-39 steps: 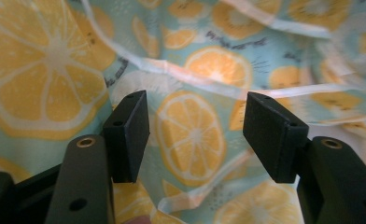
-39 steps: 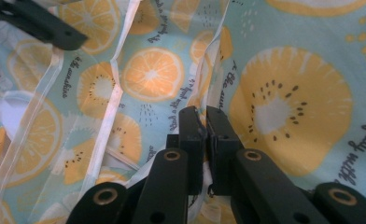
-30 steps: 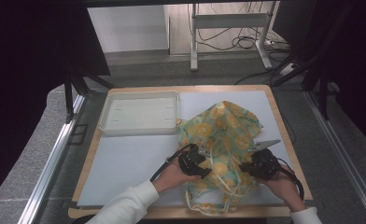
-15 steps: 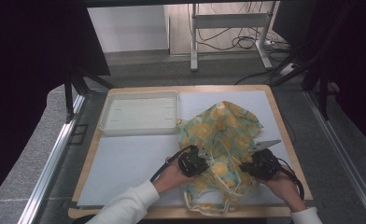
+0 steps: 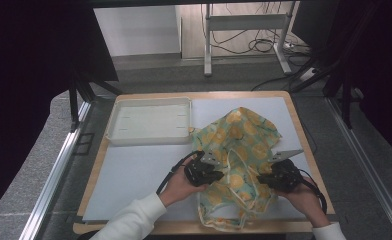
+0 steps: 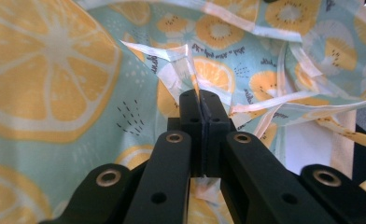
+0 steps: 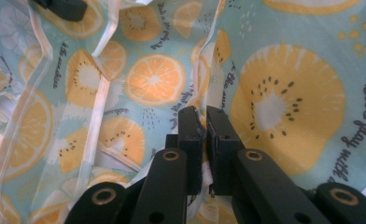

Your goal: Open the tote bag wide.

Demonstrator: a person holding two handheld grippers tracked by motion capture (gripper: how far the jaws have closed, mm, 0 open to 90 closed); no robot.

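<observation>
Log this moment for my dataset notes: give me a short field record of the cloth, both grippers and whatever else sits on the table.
cloth: fruit-print cloth, crumpled, on the right half of the table
left gripper: left gripper shut on a white-edged fold of the cloth
right gripper: right gripper shut on a cloth fold
tray: white tray at far left, nothing in it, beside the cloth
hands: one on each gripper, at the cloth's near edge
</observation>
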